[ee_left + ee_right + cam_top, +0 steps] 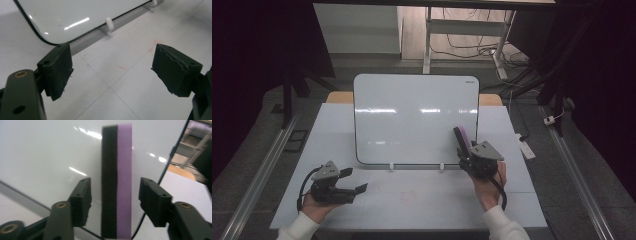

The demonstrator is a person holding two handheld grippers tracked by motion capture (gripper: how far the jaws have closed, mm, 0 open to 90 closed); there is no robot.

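Two-layer eraser (116,180), black and purple

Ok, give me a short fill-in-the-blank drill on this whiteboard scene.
1. The eraser has a black layer and a ____ layer.
2. The eraser stands between the jaws of the ____ claw.
3. The left claw has ____ between its jaws.
4. The whiteboard stands on two small ____ clips.

Missing words: purple; right; nothing; white

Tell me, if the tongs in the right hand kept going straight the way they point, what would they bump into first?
Most likely the purple-and-black eraser, which stands between the open right tongs with a gap on each side. Right behind it is the whiteboard; the eraser seems to rest against it, though depth is hard to judge.
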